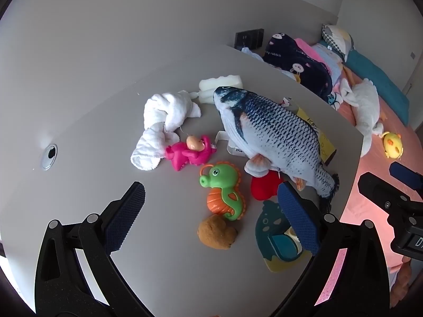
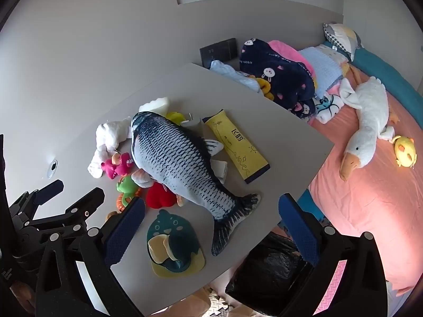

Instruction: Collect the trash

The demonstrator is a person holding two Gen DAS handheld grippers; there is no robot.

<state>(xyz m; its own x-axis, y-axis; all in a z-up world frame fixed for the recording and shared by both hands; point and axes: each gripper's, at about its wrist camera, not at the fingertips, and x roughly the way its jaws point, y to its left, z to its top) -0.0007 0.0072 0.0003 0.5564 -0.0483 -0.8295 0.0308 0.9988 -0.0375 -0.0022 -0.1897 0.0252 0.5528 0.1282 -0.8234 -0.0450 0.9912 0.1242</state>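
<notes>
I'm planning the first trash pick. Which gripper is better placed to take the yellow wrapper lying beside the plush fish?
Probably the right gripper: open and empty, with the yellow wrapper in plain view. From the left gripper, the plush fish hides most of it.

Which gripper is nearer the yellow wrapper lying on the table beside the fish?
Right. The right gripper hangs open near the fish's tail, below the yellow wrapper; the left gripper sits across the table, beyond the toys.

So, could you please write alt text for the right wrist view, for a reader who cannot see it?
The open right gripper hangs above a grey table where a plush fish lies among small toys beside a yellow wrapper. A black bin bag sits below the table edge, and a pink bed is at right.
</notes>
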